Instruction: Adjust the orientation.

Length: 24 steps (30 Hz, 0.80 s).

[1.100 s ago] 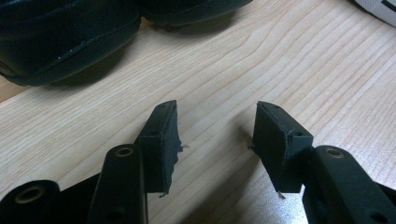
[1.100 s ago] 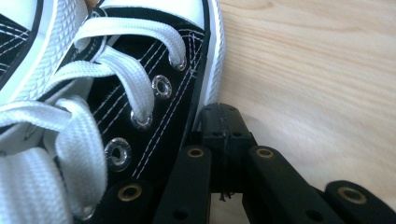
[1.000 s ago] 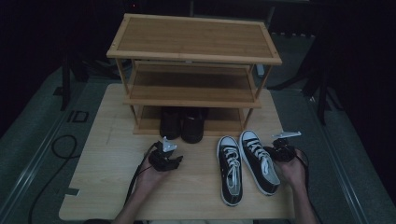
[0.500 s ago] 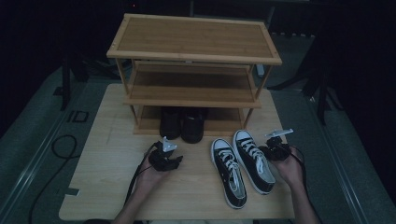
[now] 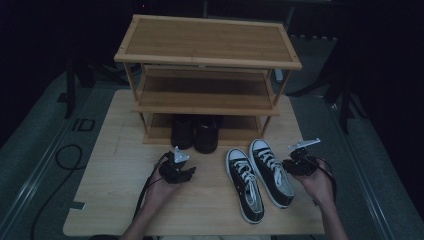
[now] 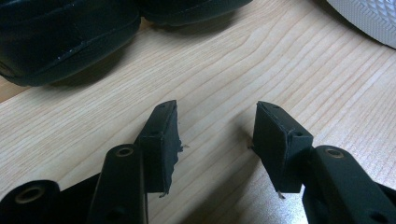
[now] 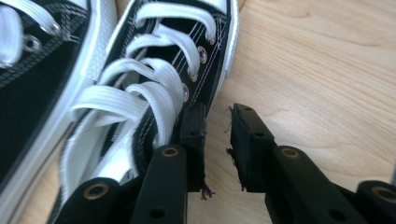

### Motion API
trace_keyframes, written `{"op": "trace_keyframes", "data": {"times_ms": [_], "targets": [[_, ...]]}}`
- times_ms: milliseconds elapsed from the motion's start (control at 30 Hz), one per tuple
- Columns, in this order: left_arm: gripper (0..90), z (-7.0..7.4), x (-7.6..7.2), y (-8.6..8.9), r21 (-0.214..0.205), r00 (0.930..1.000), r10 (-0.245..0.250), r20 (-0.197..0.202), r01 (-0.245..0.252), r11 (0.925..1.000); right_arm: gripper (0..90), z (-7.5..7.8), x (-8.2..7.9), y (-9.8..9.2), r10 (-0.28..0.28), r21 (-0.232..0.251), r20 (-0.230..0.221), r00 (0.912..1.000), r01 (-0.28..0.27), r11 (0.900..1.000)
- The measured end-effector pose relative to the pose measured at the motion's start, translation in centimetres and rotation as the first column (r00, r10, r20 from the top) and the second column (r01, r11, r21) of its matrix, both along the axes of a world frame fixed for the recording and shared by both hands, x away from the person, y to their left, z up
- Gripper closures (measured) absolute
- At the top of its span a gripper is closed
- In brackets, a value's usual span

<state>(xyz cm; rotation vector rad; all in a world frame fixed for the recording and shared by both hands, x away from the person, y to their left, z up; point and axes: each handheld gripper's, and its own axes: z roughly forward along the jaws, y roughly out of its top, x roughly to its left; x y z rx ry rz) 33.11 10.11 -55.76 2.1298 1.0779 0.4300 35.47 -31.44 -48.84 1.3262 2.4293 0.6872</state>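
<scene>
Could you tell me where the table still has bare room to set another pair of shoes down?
The widest bare patch of the table lies left of the left tool, out to the left edge. The rack's top and middle shelves are bare too. It is crowded on the right, where the sneakers lie beside the right tool, and around the black shoes under the rack.

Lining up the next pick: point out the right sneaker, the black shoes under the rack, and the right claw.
right sneaker [image 5: 272, 172]: high view, laces.
black shoes [image 5: 195, 132]: high view, between the toes.
right claw [image 7: 216, 140]: right gripper view, gap between tips.
</scene>
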Motion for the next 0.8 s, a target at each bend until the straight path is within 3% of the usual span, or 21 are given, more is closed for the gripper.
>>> {"op": "trace_keyframes", "data": {"times_ms": [367, 467, 667, 800], "targets": [[50.7, 0.0, 0.0, 0.0, -0.001, 1.0000, 0.000, 0.001, 0.000, 1.0000, 74.6, 3.3, -2.4, 0.0, 0.020, 0.021, 0.035, 0.9992, -0.021, 0.9996], [50.7, 0.0, 0.0, 0.0, -0.001, 1.0000, 0.000, 0.002, 0.000, 1.0000, 74.5, 3.8, -3.1, 0.1, 0.018, 0.030, 0.025, 0.9995, -0.018, 0.9994], [50.6, 0.0, 0.0, 0.0, -0.001, 1.0000, 0.000, 0.002, 0.000, 1.0000, 74.4, 3.4, -3.6, 0.7, 0.022, 0.012, -0.034, 0.9992, -0.021, 0.9997], [50.6, 0.0, 0.0, 0.0, -0.001, 1.0000, 0.000, 0.002, 0.000, 1.0000, 79.7, 2.4, -3.3, 1.3, 0.013, -0.055, -0.050, 0.9987, -0.016, 0.9983]]}}
